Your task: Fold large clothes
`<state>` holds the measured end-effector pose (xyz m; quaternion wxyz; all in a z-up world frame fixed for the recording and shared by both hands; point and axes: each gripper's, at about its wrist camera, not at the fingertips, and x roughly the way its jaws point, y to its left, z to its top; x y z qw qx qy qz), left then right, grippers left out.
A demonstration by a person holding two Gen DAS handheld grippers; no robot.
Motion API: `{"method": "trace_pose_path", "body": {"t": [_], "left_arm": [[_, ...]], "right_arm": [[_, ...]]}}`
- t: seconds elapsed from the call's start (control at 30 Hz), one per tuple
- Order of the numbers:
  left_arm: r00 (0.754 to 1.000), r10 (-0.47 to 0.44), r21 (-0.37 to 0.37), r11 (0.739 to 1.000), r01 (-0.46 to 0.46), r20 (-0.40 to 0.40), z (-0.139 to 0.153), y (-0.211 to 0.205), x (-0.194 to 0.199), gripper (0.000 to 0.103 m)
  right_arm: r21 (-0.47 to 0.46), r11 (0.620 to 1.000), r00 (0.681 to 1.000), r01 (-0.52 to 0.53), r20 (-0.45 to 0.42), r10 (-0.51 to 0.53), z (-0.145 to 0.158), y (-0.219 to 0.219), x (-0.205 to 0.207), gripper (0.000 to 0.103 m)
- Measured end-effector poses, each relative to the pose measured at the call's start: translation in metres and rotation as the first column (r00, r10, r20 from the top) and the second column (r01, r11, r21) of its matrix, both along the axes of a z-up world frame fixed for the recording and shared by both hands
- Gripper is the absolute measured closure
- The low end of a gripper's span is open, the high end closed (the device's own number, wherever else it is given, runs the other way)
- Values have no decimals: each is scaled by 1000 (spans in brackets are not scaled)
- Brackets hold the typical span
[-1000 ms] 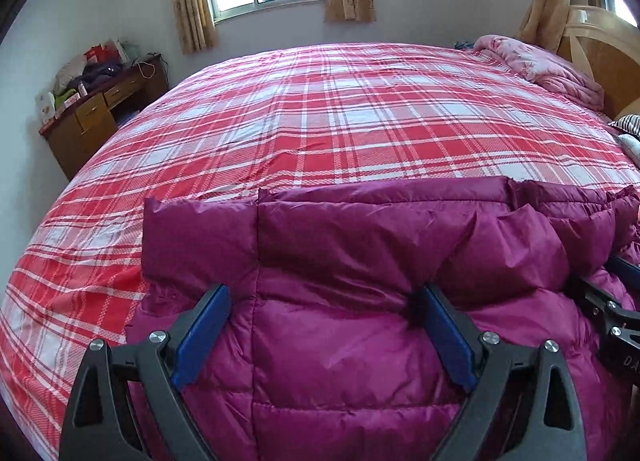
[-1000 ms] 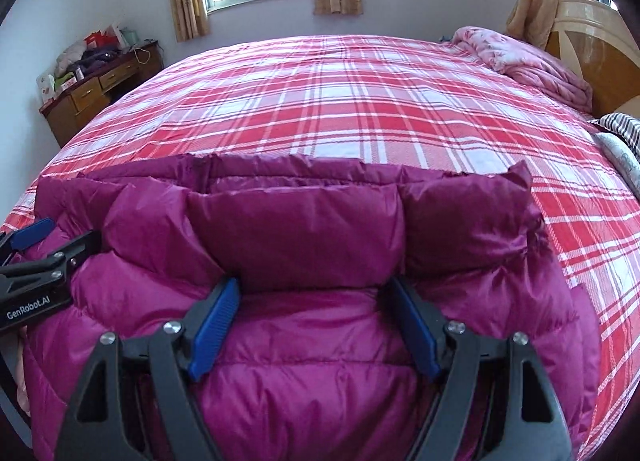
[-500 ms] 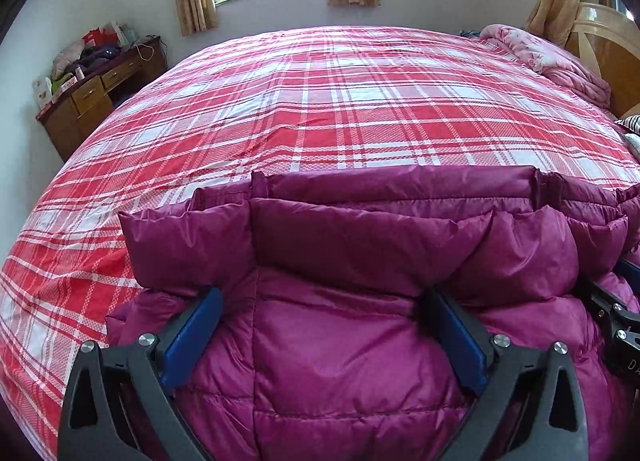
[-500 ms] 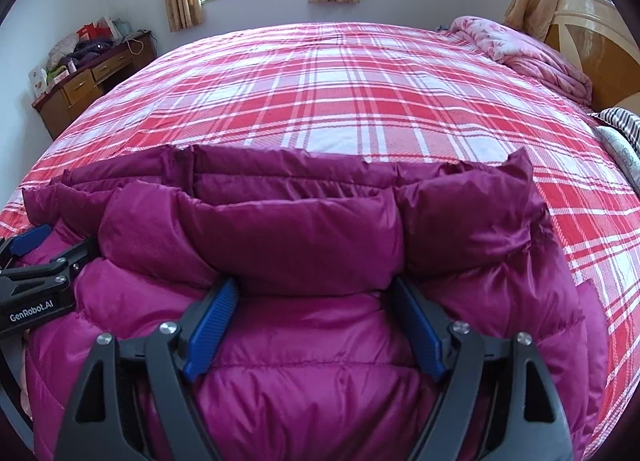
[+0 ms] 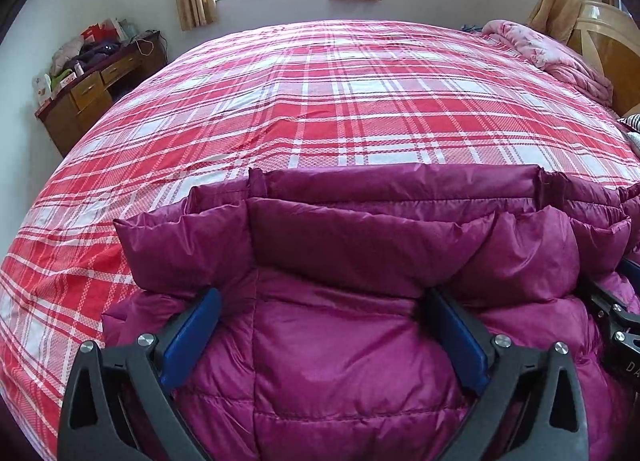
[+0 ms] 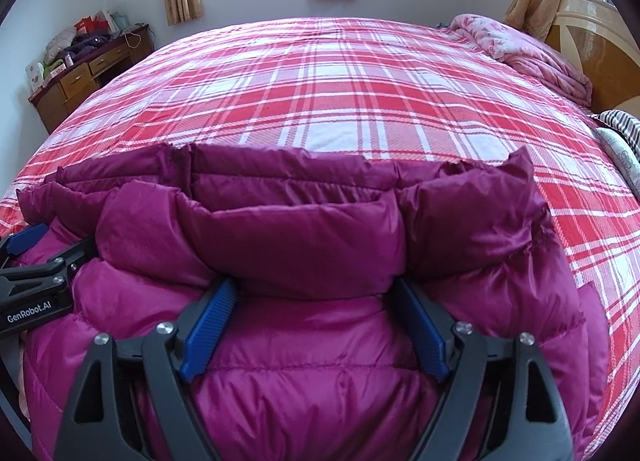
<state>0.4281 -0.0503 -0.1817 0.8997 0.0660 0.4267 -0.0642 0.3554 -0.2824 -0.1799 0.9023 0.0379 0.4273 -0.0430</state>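
A magenta quilted down jacket [image 5: 340,245] lies folded on the red plaid bed; it also fills the near part of the right wrist view [image 6: 296,237]. My left gripper [image 5: 320,301] has its jaws spread wide, with a thick fold of the jacket bulging between and over its blue pads [image 5: 192,337]. My right gripper [image 6: 314,293] stands the same way on the jacket's right half, jaws wide, blue pads [image 6: 210,327] tucked under the folded-over edge. Each gripper shows at the edge of the other's view. The fingertips are hidden under the fabric.
The red and white plaid bedspread [image 5: 340,101] stretches ahead to the window wall. A pink quilt [image 6: 532,57] and a wooden headboard [image 6: 592,41] are at the far right. A cluttered wooden desk [image 5: 88,89] stands at the far left.
Both grippers have risen and tilted down with the jacket fold. The folded top layer has drawn back toward me, baring a second layer edge beyond it.
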Motion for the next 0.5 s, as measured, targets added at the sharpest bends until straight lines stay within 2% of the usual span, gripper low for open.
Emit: {"method": "trace_pose_path", "body": {"t": [0.5], "left_arm": [[1000,4,9,1000,-4,-11,-3,-1,4,1]], "right_arm": [[-11,1000,1000,-4,-15,4,-2,3,4,16]]}}
